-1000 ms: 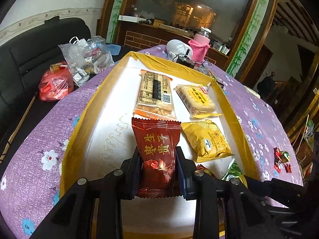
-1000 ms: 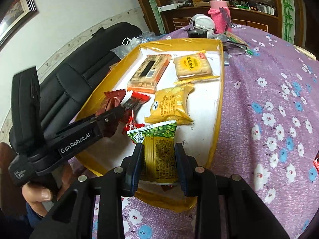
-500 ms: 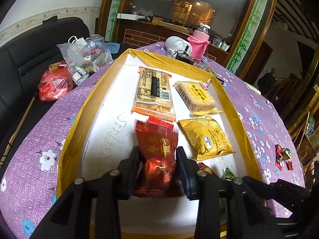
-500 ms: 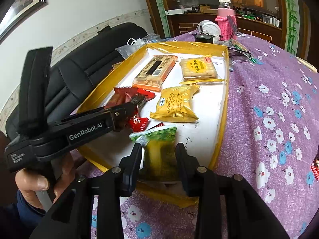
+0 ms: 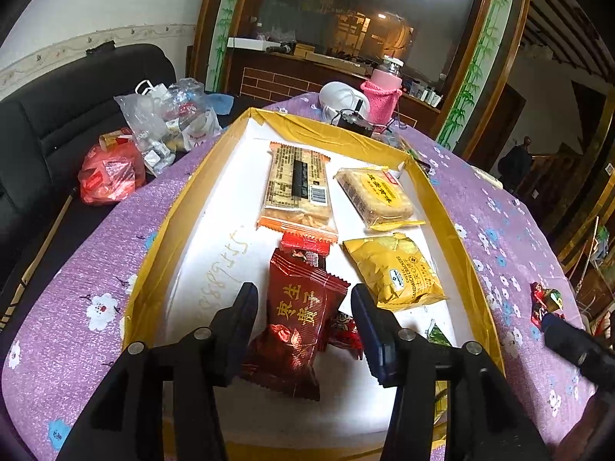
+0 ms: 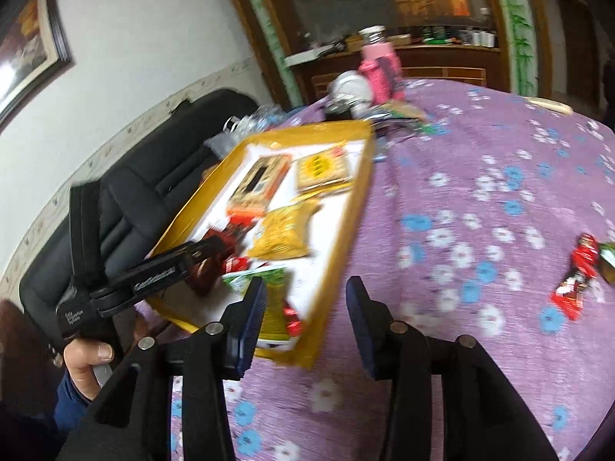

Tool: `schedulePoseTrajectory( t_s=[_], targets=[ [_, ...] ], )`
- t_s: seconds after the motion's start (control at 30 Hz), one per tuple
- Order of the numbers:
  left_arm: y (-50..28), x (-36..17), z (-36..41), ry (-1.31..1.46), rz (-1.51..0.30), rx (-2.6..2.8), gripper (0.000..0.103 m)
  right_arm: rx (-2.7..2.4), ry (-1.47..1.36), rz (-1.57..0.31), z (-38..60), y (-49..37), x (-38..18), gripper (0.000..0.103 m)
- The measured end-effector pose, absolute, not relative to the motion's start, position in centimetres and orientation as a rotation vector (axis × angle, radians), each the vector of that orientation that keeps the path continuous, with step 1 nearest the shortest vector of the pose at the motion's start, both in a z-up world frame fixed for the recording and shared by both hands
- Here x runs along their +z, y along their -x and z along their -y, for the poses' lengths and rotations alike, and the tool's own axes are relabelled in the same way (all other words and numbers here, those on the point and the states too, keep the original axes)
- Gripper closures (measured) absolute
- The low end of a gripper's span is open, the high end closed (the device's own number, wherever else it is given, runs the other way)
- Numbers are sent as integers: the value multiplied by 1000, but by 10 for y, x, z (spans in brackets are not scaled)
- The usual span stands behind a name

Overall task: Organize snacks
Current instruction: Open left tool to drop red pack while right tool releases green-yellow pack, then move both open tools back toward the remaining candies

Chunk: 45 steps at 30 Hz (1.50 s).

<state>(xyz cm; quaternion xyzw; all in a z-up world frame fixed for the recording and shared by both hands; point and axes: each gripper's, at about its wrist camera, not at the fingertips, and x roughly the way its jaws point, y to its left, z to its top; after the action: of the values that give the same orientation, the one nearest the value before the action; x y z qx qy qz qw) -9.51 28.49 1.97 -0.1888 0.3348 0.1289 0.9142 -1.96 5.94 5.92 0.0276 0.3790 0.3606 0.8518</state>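
A yellow-walled tray [image 5: 169,226] with a white floor holds a long orange cracker packet [image 5: 298,188], a yellow cake packet [image 5: 378,196] and a yellow sandwich-cracker pack [image 5: 396,271]. A dark red packet [image 5: 300,319] lies between the fingers of my left gripper [image 5: 303,296]; its jaws are opening and the pads stand clear of it. The right wrist view is blurred. My right gripper [image 6: 305,292] is opening with nothing between its fingers, over the tray's near corner [image 6: 307,353] and the cloth. The green packet [image 6: 269,299] lies in the tray beside its left finger. Loose red candies [image 6: 576,276] lie on the cloth to the right.
A purple flowered tablecloth [image 6: 480,192] covers the round table. A pink sleeved bottle [image 5: 382,96] and a white object [image 5: 342,100] stand behind the tray. Plastic bags [image 5: 169,115] and a red bag [image 5: 111,173] rest on the black sofa at left. A hand [image 6: 88,361] holds the left gripper.
Both grippers have opened: the left has let go of the red packet, the right has let go of the green packet. The right gripper has swung right, off the tray toward the cloth.
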Motion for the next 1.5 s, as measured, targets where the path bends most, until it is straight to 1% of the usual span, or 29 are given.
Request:
schedulePoseTrajectory(
  t_s=[0.4,0.67,0.83,1.0,1.2,1.37,1.5],
  targets=[
    [99,44,-262,331,-661,253,49,482,-275,-758,71,-23,66,60],
    [87,67,-202,236,-668,127,49,238,-378,-762,160,-48,54,57],
    [70,80,-150,172,-692,16,49,91,-491,-767,215,-60,28,57],
    [41,88,-83,135,-755,-141,49,52,-635,-849,243,-70,1,57],
    [0,84,-10,97,-860,-270,50,52,-655,-846,249,-65,1,57],
    [-29,76,17,43,-898,-253,50,41,-667,-857,253,-64,-1,57],
    [-56,61,19,49,-953,-224,50,23,-673,-859,255,-64,-3,57]
  ],
)
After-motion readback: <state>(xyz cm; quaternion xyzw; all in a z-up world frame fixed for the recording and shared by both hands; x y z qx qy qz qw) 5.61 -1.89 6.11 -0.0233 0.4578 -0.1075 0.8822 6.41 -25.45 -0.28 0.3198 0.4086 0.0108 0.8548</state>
